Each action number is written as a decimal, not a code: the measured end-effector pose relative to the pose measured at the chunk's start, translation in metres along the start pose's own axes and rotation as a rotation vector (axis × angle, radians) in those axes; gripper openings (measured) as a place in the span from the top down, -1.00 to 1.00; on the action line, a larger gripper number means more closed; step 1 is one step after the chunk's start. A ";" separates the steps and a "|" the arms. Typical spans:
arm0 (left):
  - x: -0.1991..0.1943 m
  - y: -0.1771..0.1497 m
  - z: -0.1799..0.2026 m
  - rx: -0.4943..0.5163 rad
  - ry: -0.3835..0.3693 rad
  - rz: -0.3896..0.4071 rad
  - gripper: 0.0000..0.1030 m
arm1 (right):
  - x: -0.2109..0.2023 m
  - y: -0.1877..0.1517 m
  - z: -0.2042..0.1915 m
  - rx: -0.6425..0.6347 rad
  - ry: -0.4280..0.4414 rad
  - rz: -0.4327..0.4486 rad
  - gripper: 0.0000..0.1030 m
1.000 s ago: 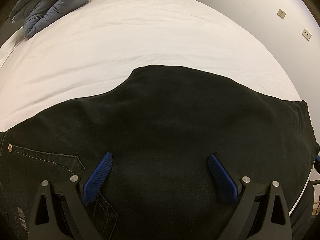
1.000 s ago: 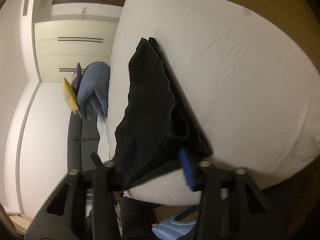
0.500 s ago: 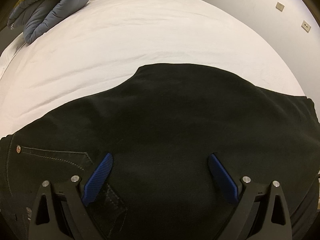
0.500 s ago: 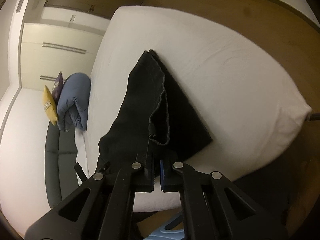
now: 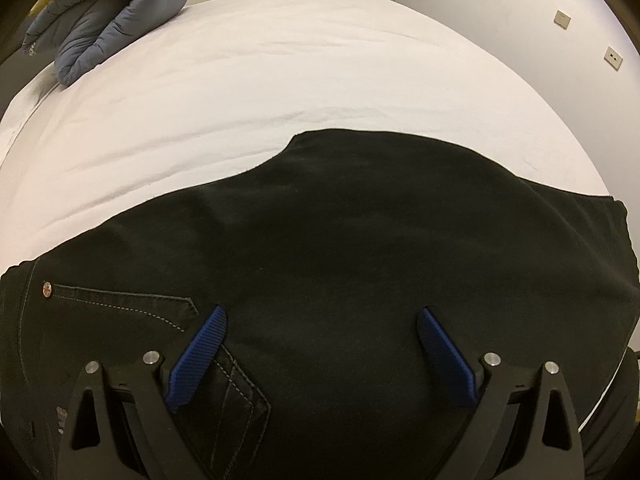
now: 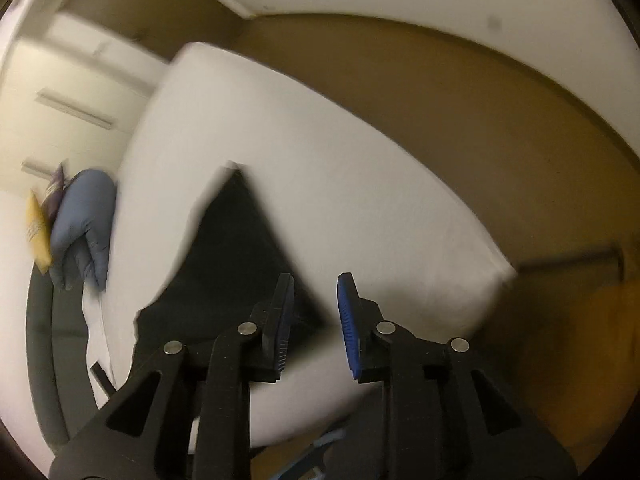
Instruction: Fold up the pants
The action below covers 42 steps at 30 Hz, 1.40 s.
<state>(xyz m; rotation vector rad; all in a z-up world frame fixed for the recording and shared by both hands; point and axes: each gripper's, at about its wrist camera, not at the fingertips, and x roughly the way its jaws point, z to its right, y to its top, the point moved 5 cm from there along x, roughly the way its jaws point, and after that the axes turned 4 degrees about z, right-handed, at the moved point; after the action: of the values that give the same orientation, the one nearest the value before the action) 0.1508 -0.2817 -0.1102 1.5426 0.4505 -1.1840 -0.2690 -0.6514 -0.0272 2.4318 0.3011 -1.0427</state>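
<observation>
Black pants [image 5: 360,264] lie folded on the white bed [image 5: 280,92], filling the lower half of the left wrist view, with a back pocket and rivet at the left. My left gripper [image 5: 322,320] is wide open just above the pants, holding nothing. In the blurred right wrist view the pants [image 6: 232,248] lie as a dark wedge on the bed [image 6: 360,200]. My right gripper [image 6: 316,292] is open and empty, raised off the pants' near end.
A rolled blue-grey duvet [image 5: 108,12] lies at the bed's far left corner; it also shows in the right wrist view [image 6: 82,228] beside a yellow cushion [image 6: 36,236]. A wall with sockets [image 5: 612,58] runs along the bed's right. Brown floor [image 6: 480,120] surrounds the bed.
My right gripper, shut on the pants' hem half a second ago, has opened, let go and pulled back upward. The left gripper has stayed open over the pants.
</observation>
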 end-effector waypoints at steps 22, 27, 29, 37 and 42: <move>-0.031 0.024 -0.001 -0.016 -0.089 0.102 -0.62 | 0.133 0.043 -0.140 -0.246 0.150 -0.050 0.94; 0.001 0.036 0.007 0.007 -0.127 0.046 -0.49 | 0.169 -0.035 -0.159 -0.312 0.165 -0.238 0.94; 0.012 0.037 -0.005 -0.018 -0.156 0.026 -0.42 | 0.185 -0.041 -0.139 -0.253 0.136 -0.260 1.00; -0.012 0.038 -0.074 -0.081 -0.126 0.064 0.58 | 0.150 0.019 -0.092 -0.139 -0.001 -0.066 1.00; -0.004 0.060 -0.008 0.058 -0.245 0.064 0.51 | 0.160 -0.024 -0.174 -0.272 0.188 -0.169 0.97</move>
<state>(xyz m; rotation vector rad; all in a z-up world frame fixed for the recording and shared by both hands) 0.1995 -0.2939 -0.0762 1.4264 0.2048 -1.3259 -0.0597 -0.5412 -0.0476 2.2871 0.6760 -0.7820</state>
